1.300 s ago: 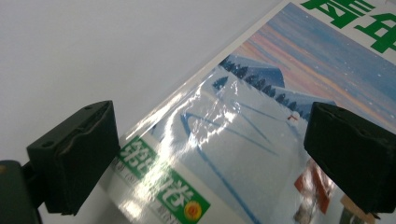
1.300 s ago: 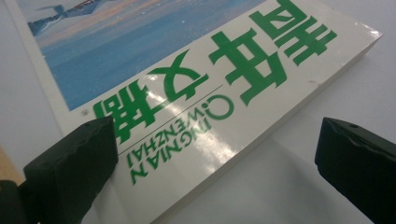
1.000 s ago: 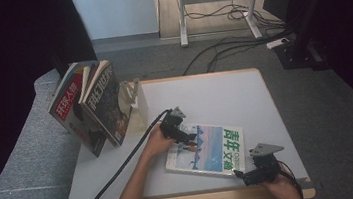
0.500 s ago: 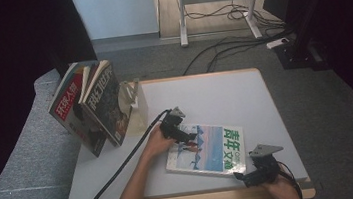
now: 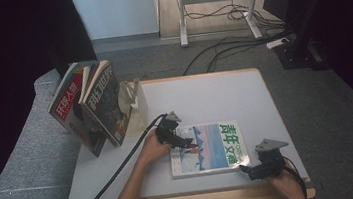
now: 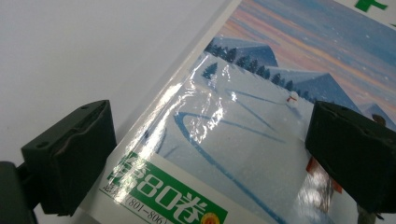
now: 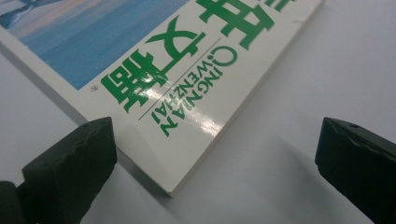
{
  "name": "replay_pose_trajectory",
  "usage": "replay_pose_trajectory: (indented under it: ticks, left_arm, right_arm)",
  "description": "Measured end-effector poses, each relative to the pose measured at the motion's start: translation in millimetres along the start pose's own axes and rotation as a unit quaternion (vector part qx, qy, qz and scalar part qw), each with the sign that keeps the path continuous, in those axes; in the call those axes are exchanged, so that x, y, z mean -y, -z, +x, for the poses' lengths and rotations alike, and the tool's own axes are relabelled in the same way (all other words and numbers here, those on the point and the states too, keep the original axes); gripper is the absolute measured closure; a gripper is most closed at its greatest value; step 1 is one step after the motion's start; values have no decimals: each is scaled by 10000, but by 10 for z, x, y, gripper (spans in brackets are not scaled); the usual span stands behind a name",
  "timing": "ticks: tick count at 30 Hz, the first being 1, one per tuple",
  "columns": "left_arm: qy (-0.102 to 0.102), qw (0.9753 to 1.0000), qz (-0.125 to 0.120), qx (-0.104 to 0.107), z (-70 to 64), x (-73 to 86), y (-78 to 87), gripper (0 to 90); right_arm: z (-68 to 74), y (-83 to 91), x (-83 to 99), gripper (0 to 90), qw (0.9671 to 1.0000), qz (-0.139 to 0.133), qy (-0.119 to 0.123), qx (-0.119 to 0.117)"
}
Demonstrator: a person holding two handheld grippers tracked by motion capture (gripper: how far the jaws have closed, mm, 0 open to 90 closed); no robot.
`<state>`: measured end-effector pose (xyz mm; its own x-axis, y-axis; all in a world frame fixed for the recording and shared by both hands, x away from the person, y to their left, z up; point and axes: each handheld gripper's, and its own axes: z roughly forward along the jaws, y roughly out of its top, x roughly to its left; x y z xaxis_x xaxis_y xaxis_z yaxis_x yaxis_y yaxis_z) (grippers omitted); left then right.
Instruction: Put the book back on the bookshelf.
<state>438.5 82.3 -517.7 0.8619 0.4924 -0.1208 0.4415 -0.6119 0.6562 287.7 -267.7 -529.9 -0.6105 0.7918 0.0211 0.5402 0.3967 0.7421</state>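
Two grippers, one flat magazine, and a wide white table [image 5: 214, 95] under it all. At the table's far left a pale bag [image 5: 132, 104] props up two standing magazines [image 5: 92, 106], well apart from my work. The magazine [image 5: 215, 148] I am after lies flat near the table's front edge, snowy cover up, green title toward my right. My left gripper [image 5: 182, 141] sits over its left edge, and in the left gripper view the jaws stand wide apart, one over bare table, the other over the glossy cover [image 6: 243, 121], gripping nothing. My right gripper [image 5: 250, 170] waits just beside the near right corner; the right gripper view shows that corner [image 7: 175, 189] between jaws that are also spread wide and empty. I judge the risk lies in the cover: it is slick and shiny, so a jaw pressing down on it may skid instead of catching. The magazine lies flush with the table, so a jaw has little edge to get under, and pinching only the top cover could bend or crease it. A push from one side alone could slide it toward the front edge.
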Motion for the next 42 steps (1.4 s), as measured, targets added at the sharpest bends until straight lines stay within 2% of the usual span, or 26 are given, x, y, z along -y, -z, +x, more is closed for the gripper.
replay_pose_trajectory:
  ticks: [12, 19, 24, 27, 33, 42]
  left_arm:
    - [31, 9998, 183, 21, -115, 164, 158, 12]
    - [12, 9998, 180, 40, -168, 257, 228, 12]
    - [-3, 9998, 166, 64, -216, 327, 278, 12]
    - [-60, 9996, 208, 160, -236, 374, 311, 3]
    - [-124, 9994, 231, 220, -283, 448, 365, 0]
    - [-43, 9996, 174, 239, -361, 555, 430, 0]
  right_arm:
    - [-199, -48, -75, 0, 9991, -1, -63, 415]
    - [-263, -87, -128, 0, 9983, 37, -115, 568]
    - [-321, -123, -162, 0, 9979, 61, -241, 595]
    - [-355, -148, -188, 0, 9976, 72, -285, 631]
    - [-456, -222, -237, 0, 9973, 62, -467, 564]
    - [-541, -324, -329, 0, 9967, 60, -539, 598]
